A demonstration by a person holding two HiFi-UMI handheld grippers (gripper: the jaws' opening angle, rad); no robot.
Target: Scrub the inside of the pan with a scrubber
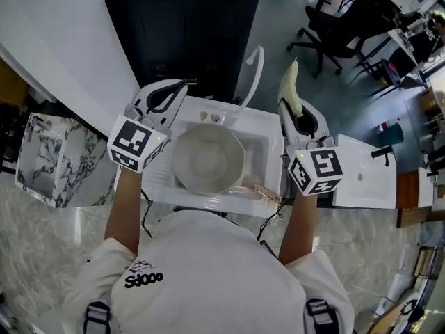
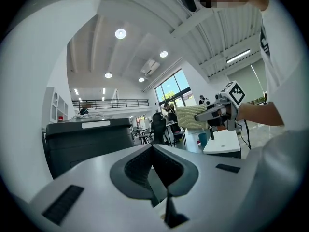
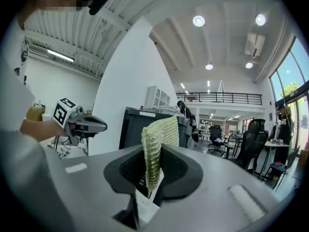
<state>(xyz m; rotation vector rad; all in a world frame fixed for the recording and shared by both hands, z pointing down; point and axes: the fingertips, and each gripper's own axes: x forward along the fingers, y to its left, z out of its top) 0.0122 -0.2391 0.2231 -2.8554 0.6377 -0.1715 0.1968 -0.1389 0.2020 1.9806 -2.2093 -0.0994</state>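
In the upper part of the right gripper view, round ceiling lights point(image 3: 198, 20) shine above me. Tall windows point(image 3: 293, 81) run down the right edge, and a balcony railing point(image 3: 217, 98) crosses mid-frame. In the head view a dark bin point(image 1: 186, 19) fills the top centre and a white wall point(image 1: 62, 47) the upper left. Black office chairs point(image 1: 334, 30) stand on grey floor point(image 1: 348, 110) at the upper right.
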